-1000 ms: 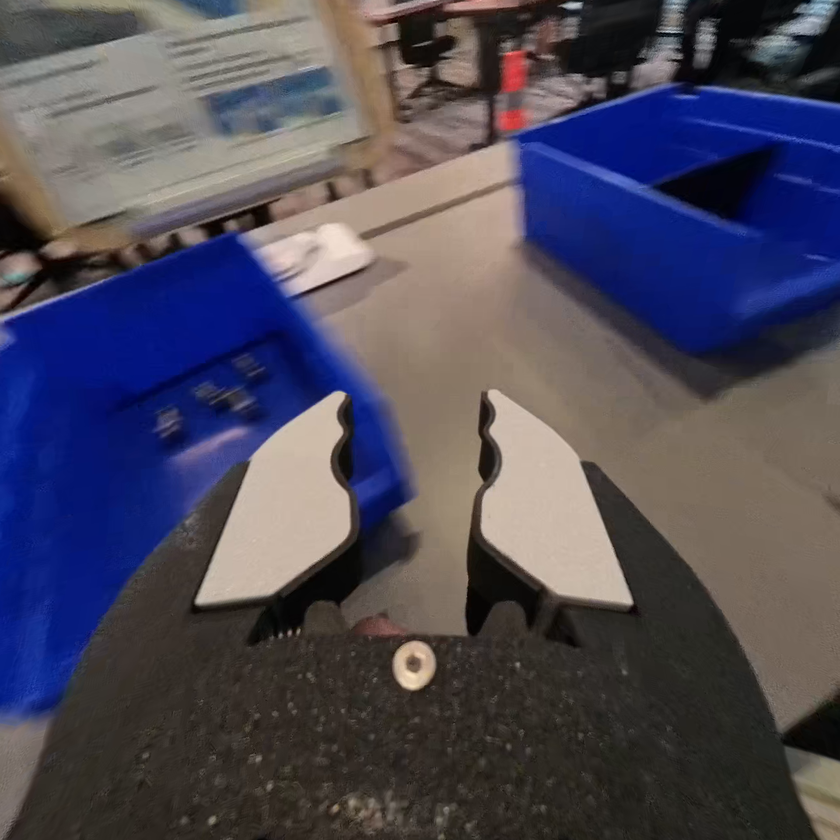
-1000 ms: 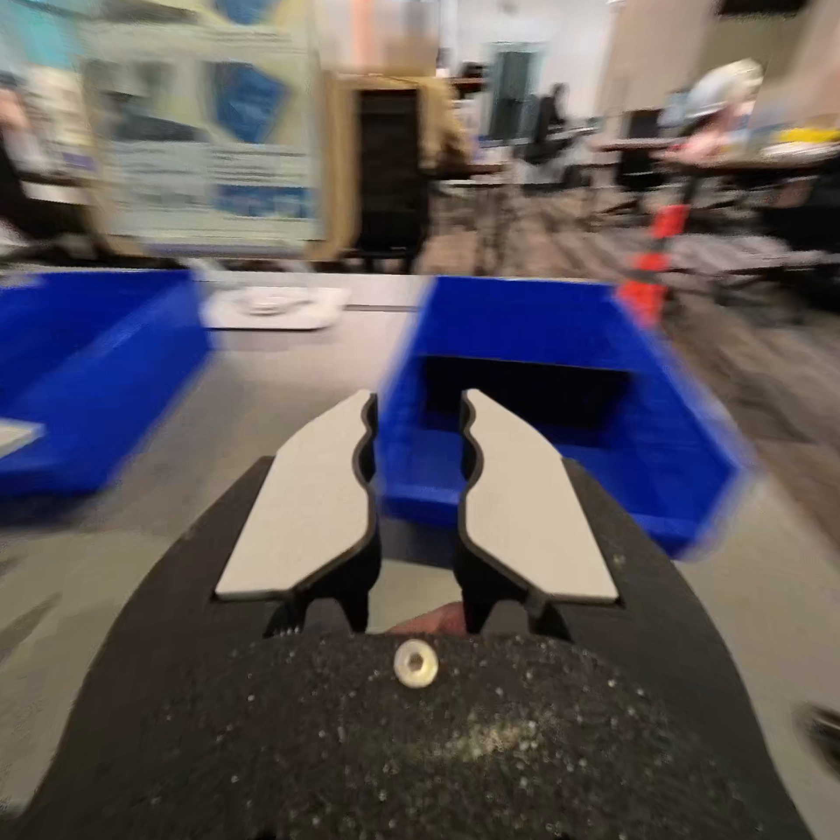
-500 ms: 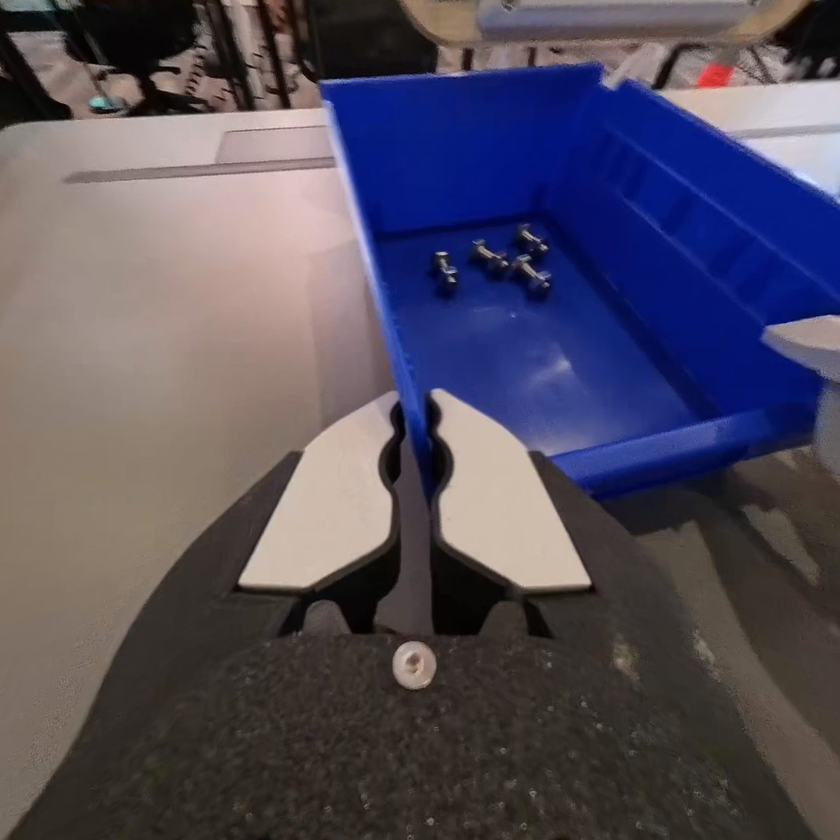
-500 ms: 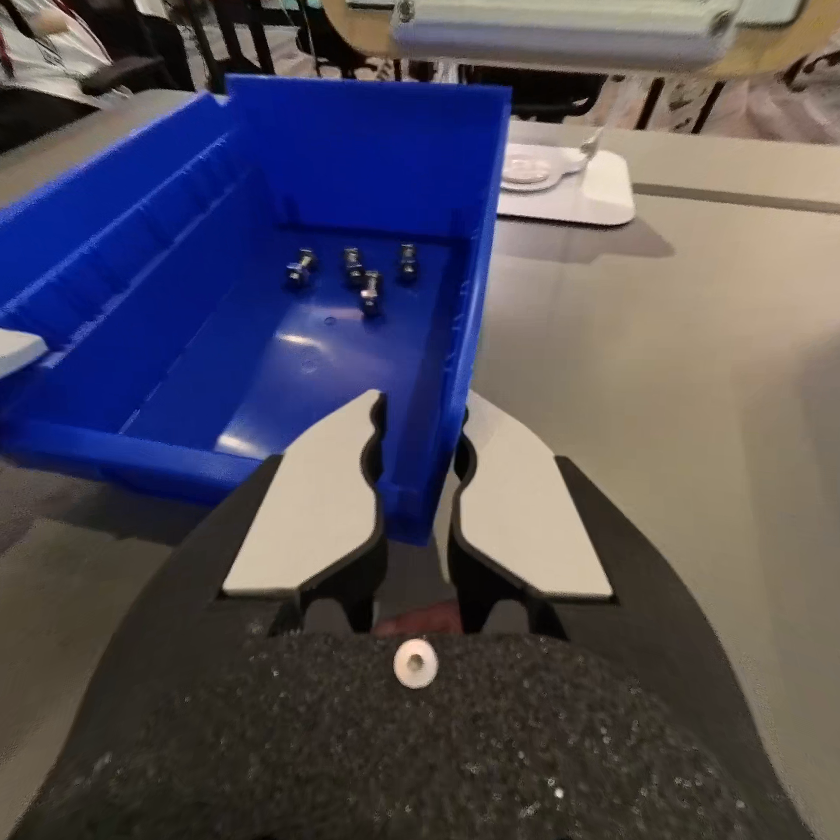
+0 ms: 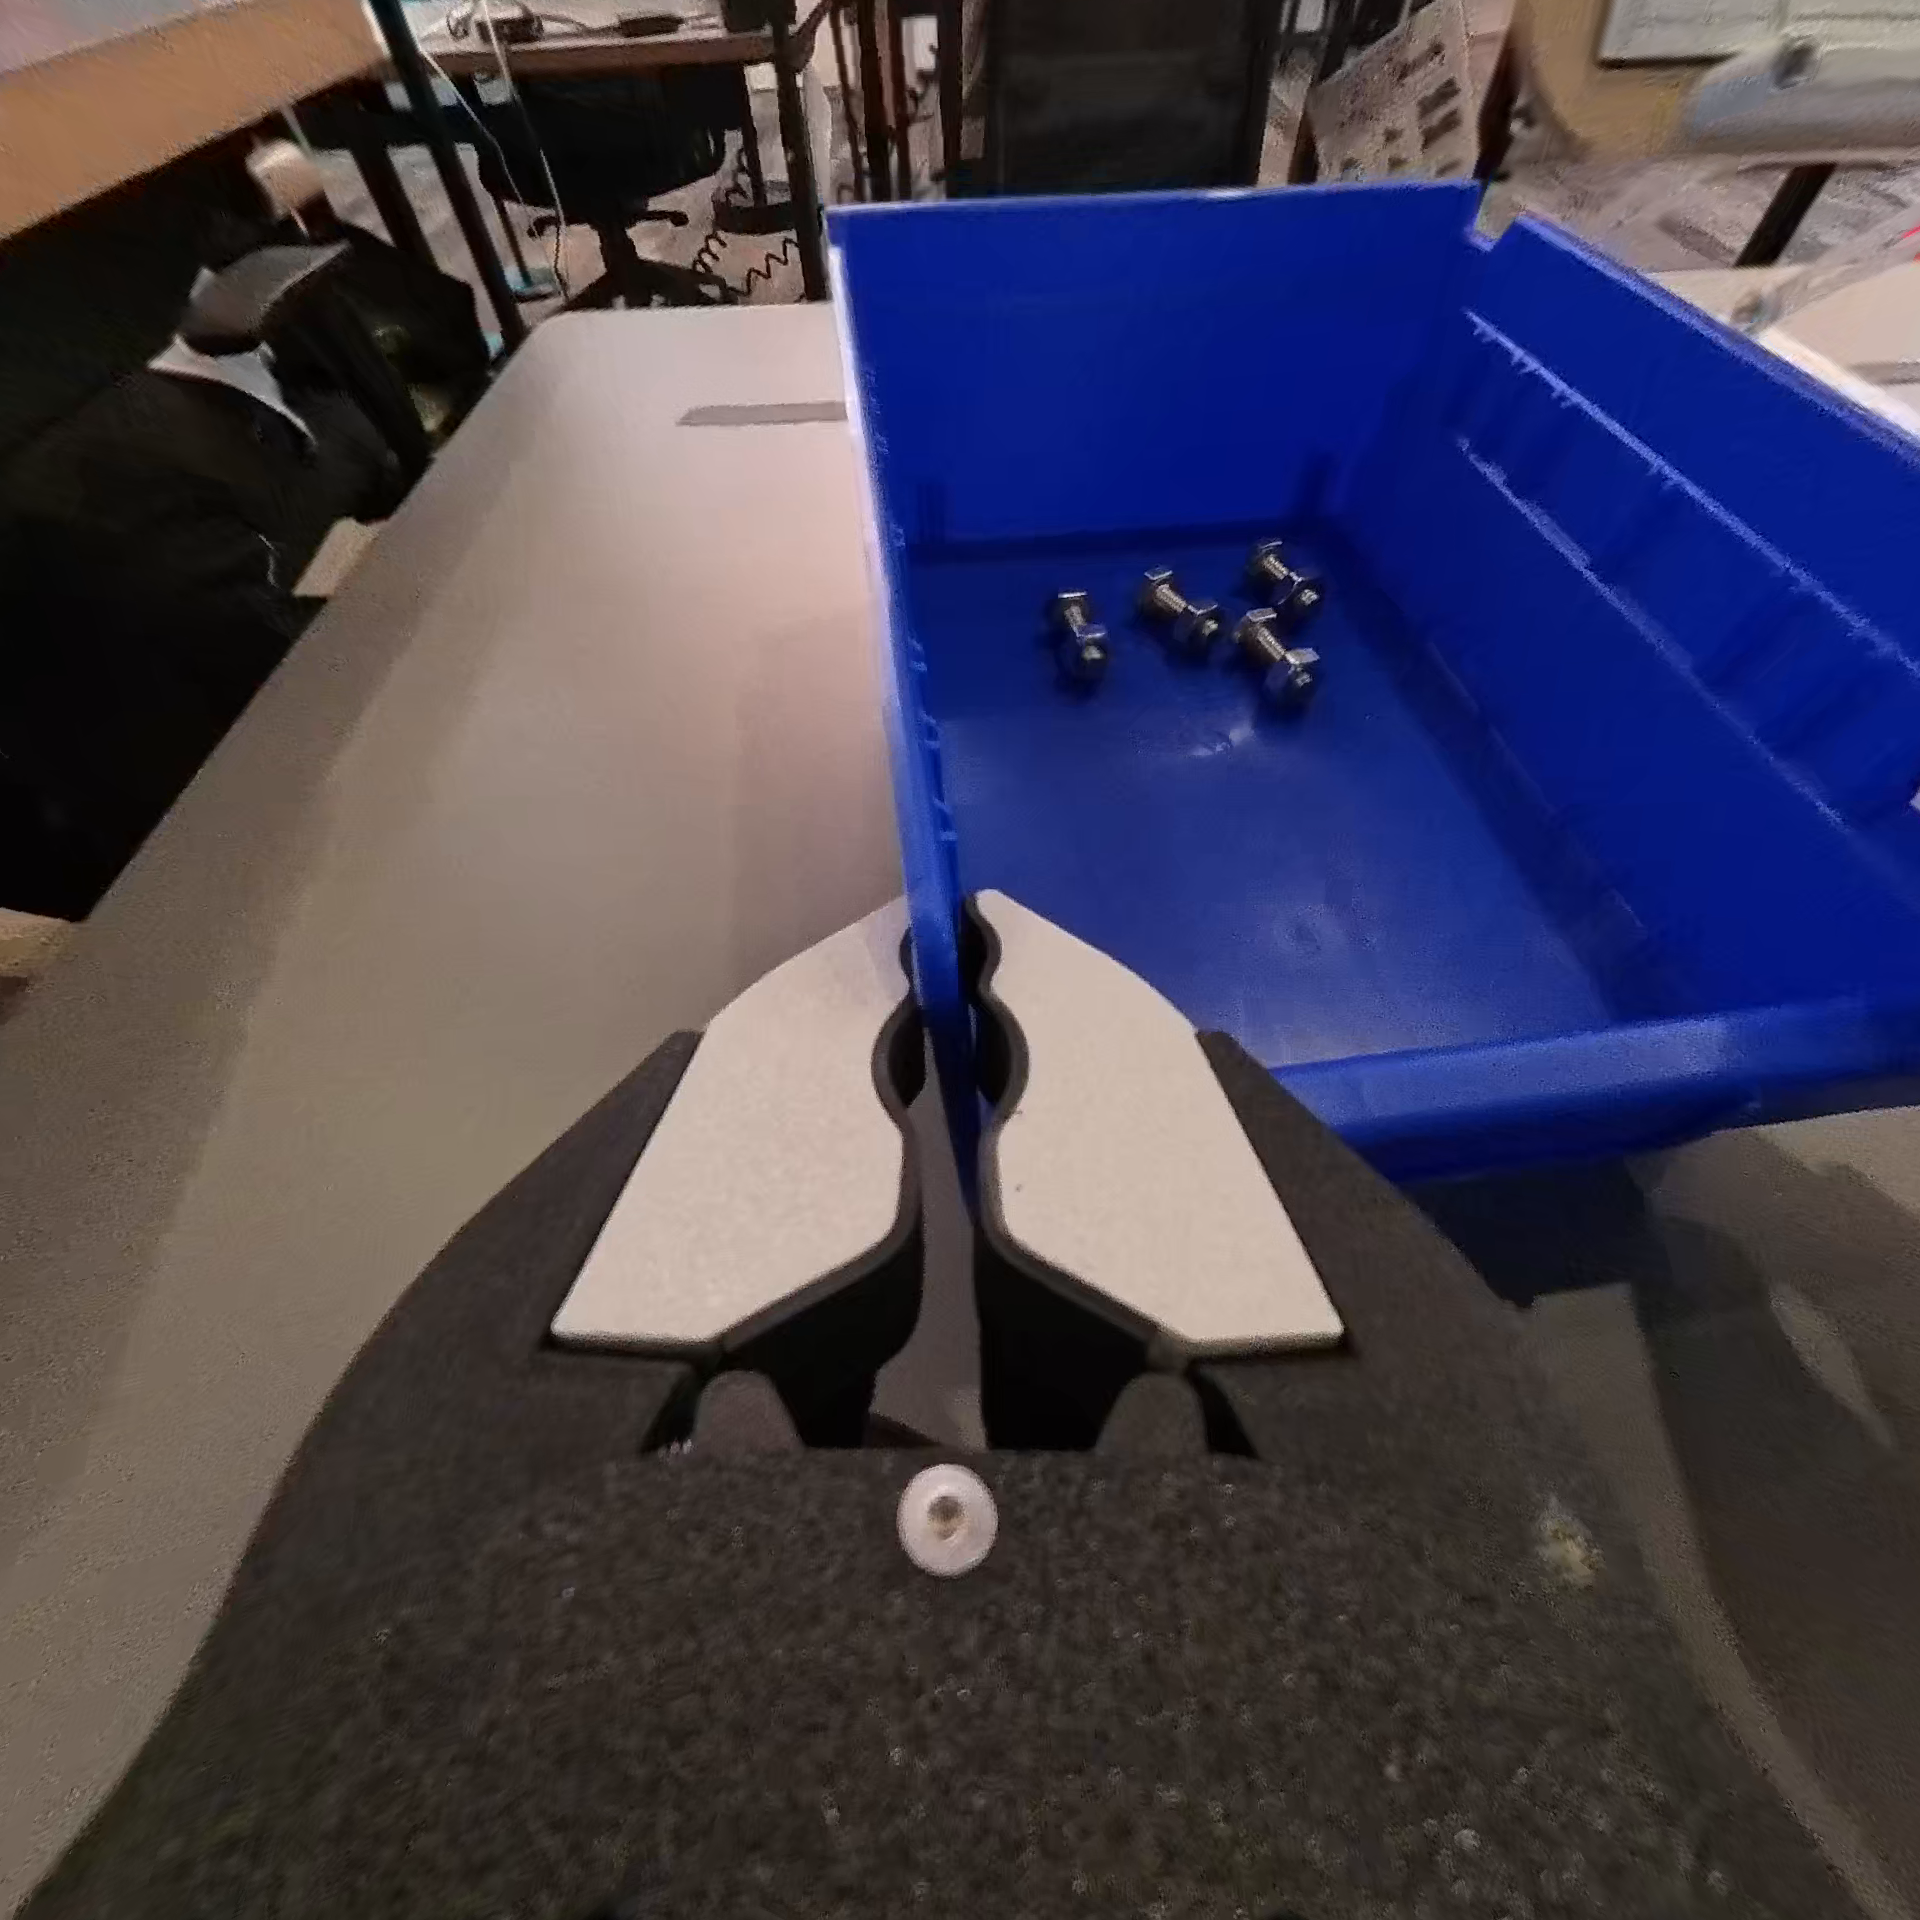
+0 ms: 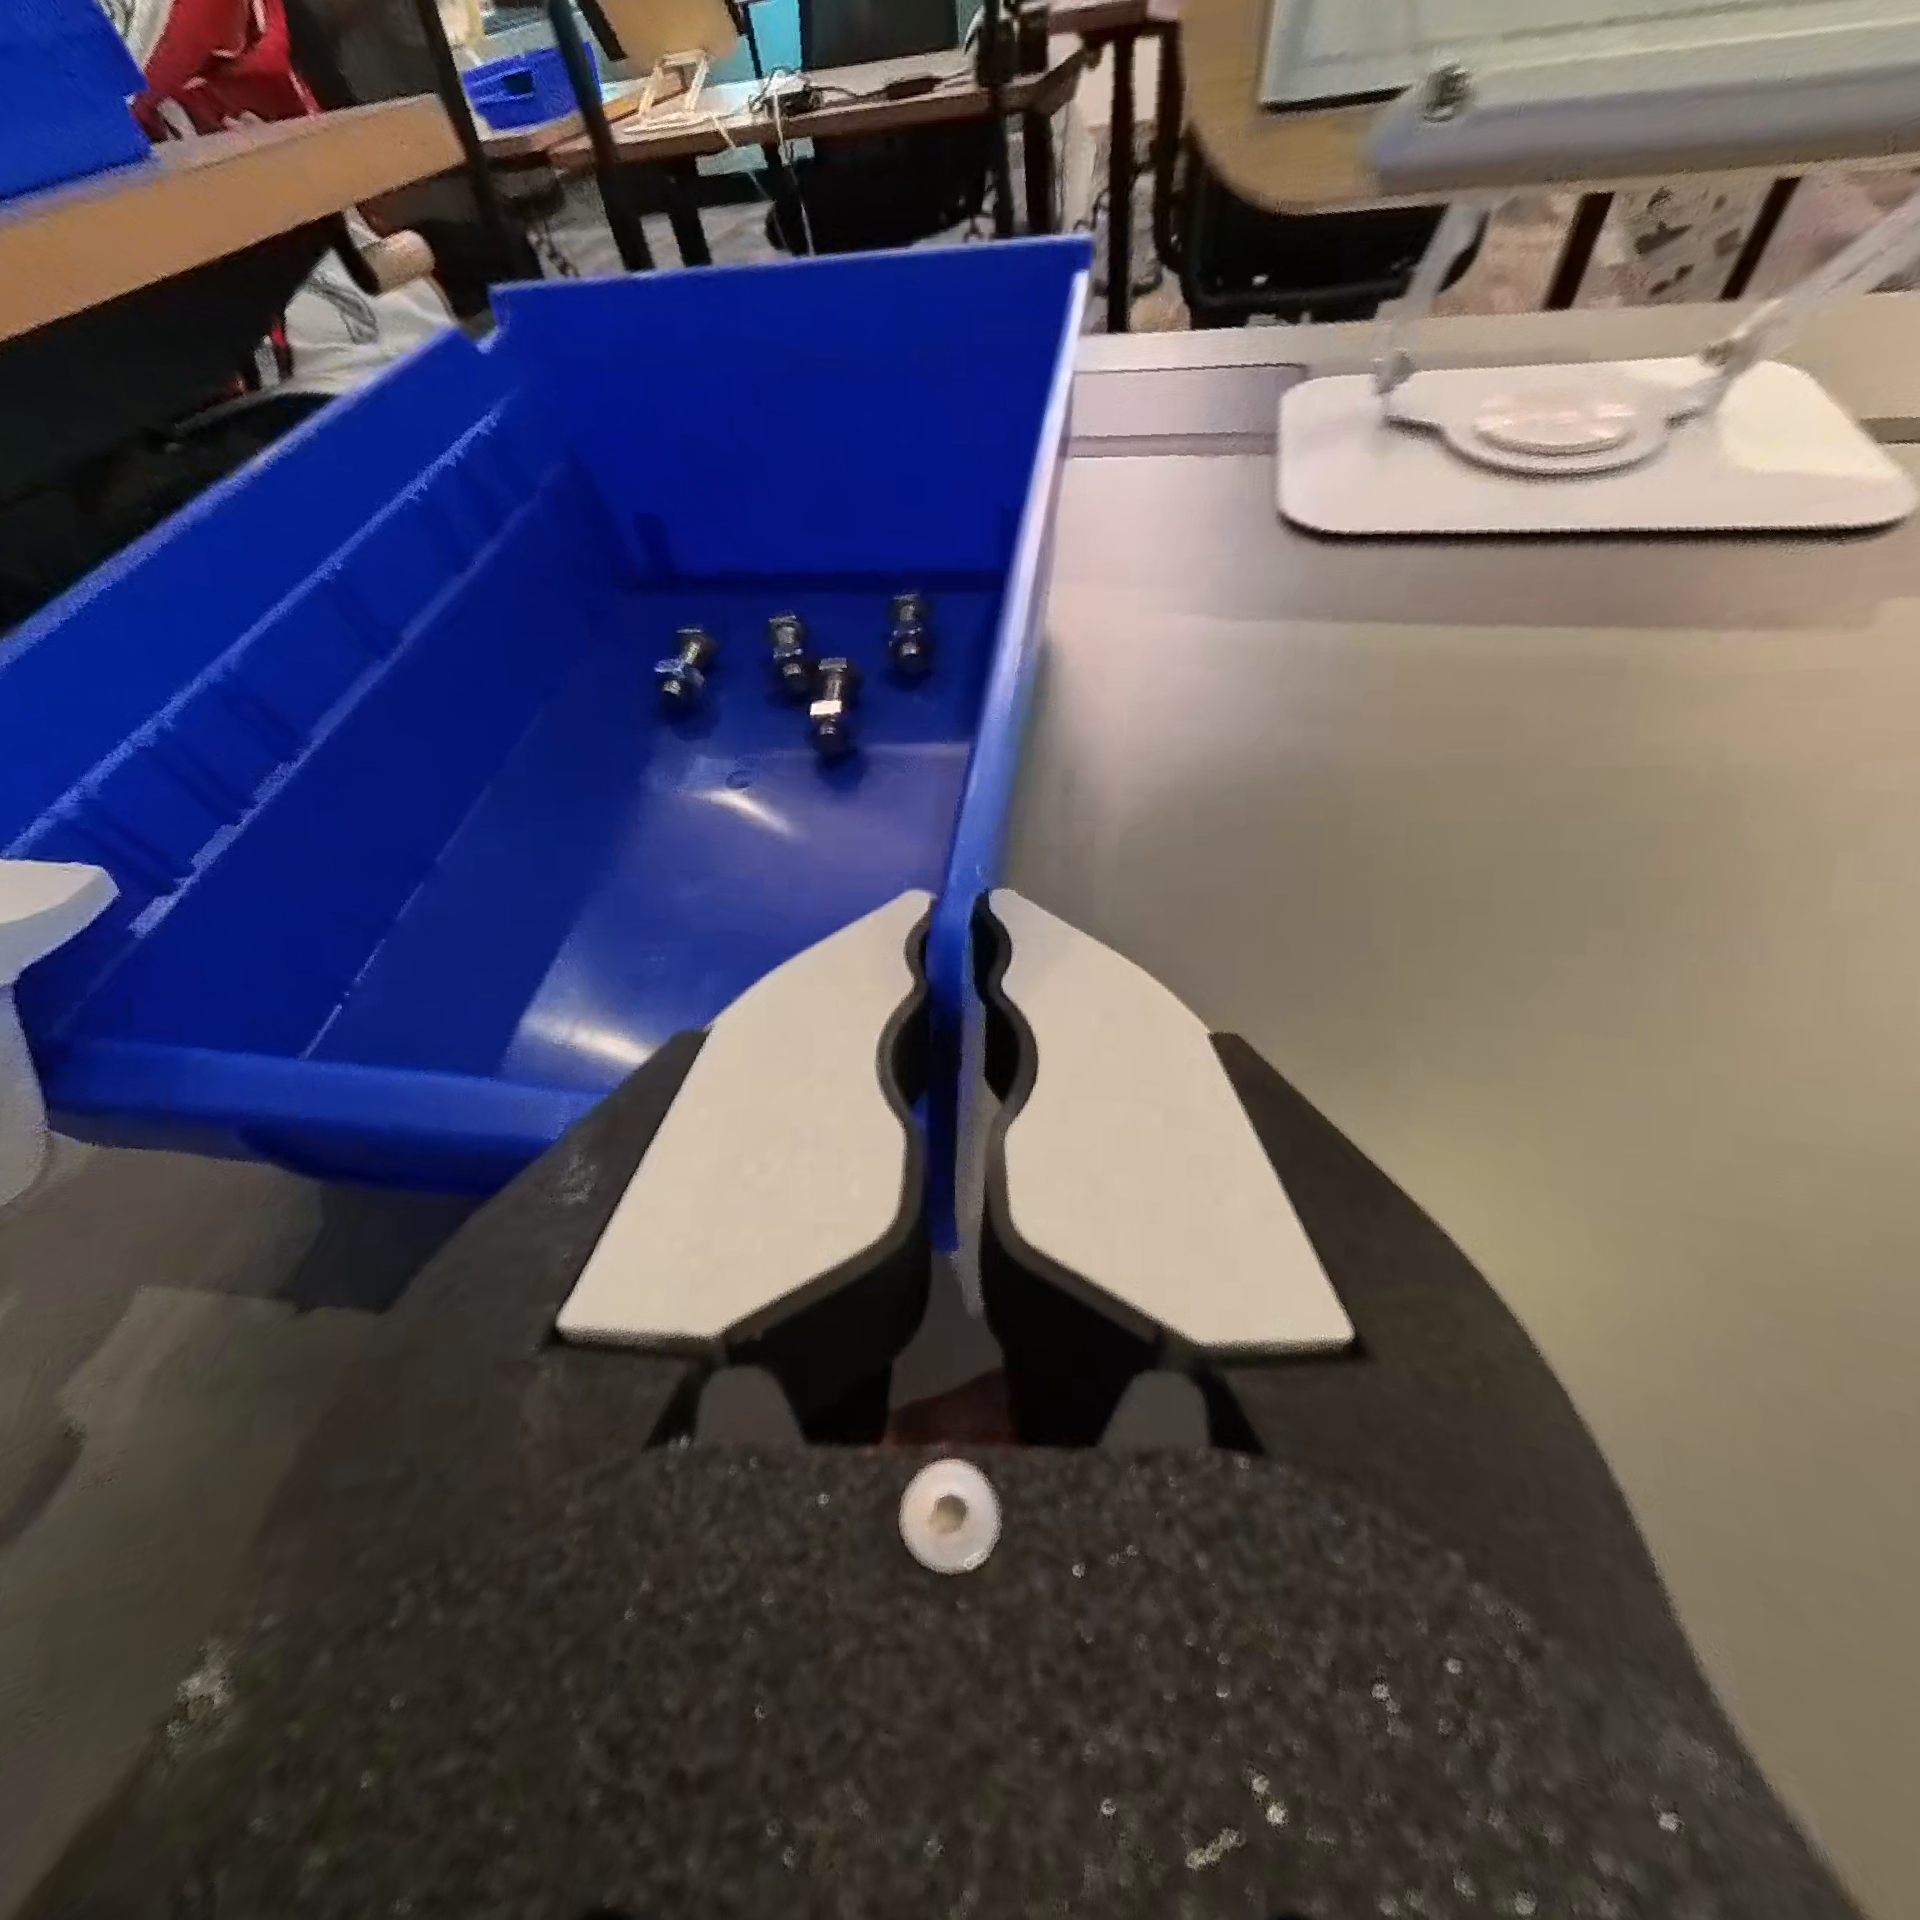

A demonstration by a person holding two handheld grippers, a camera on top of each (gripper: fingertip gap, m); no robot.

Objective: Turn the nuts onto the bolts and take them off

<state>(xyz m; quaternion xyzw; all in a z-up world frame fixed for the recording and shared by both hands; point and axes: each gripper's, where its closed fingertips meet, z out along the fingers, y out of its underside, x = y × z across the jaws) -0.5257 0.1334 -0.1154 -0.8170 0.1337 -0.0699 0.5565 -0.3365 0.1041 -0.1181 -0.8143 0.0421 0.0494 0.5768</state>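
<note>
A blue plastic bin (image 5: 1143,364) stands on the grey table (image 5: 520,727). Several short silver bolts with nuts on them (image 5: 1184,623) lie together at the far end of its floor. My left gripper (image 5: 940,914) is shut on the bin's left side wall near the front corner. My right gripper (image 6: 954,904) is shut on the bin's right side wall (image 6: 1023,582) near the other front corner. The bolts (image 6: 800,665) also show in the right wrist view. A grey finger of the left gripper (image 6: 42,904) shows at that view's left edge.
A white flat base with a clear stand (image 6: 1579,447) sits on the table to the right of the bin. The table's left edge (image 5: 312,582) drops off to dark chairs and desks. More desks stand beyond the far edge. Spacing between my two grippers at the tips: around 20 centimetres.
One second ago both grippers were open and swinging through blurred views. They have come to the bin with the bolts and closed on its two side walls.
</note>
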